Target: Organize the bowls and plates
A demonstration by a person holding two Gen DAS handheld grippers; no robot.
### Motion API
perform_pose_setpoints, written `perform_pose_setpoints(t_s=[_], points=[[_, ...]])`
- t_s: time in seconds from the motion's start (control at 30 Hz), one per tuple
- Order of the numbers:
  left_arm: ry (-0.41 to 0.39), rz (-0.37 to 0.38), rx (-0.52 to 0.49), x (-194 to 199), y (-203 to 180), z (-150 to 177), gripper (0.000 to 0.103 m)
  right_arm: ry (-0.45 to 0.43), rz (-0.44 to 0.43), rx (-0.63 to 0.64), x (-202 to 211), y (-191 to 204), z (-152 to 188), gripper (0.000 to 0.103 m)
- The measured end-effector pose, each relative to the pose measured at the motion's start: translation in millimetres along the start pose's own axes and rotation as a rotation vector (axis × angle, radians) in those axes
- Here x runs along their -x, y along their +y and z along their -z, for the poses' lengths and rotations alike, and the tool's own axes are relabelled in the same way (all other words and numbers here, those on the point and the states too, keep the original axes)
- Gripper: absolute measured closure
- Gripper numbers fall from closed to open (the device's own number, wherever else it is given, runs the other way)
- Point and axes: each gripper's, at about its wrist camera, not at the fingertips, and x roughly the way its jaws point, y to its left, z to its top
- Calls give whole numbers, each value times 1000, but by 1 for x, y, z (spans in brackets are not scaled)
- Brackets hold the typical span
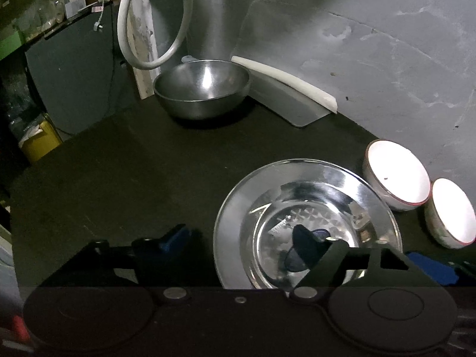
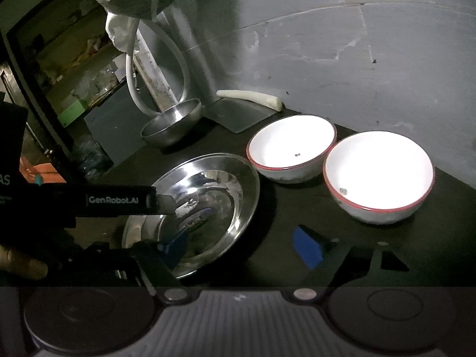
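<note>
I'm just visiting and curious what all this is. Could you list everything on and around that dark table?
Steel plates: seemingly two stacked, shiny silver, front centre of the table.
White bowls: two, red-rimmed, right of the plates, one nearer the wall, one further right.
Steel bowl: one, silver, at the back.
Flat scraper: one, steel with white handle, leaning on the wall.
Hose: one, white, hanging behind.
Table: one, dark.
Left gripper: black with blue pads, astride the plates' left rim.
Right gripper: same, astride the right rim.
</note>
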Motion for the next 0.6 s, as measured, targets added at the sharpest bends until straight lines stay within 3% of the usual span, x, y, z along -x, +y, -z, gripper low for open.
perform_pose_setpoints(t_s=[0.03,0.1,0.17,0.37,0.5,0.6], points=[[-3,11,3,1,0,0,33,1,0,2,-1,0,0,26],[-3,25,9,2,0,0,49,3,-3,5,-2,2,-1,33],[-5,23,16,4,1,-1,53,5,-4,10,-3,3,-2,41],[-23,32,67,11,7,1,58,18,-8,25,-6,8,-2,67],[-30,33,83,18,9,1,62,25,15,41,-6,12,-2,75],[-42,32,94,26,10,2,62,26,20,39,-4,12,-4,75]])
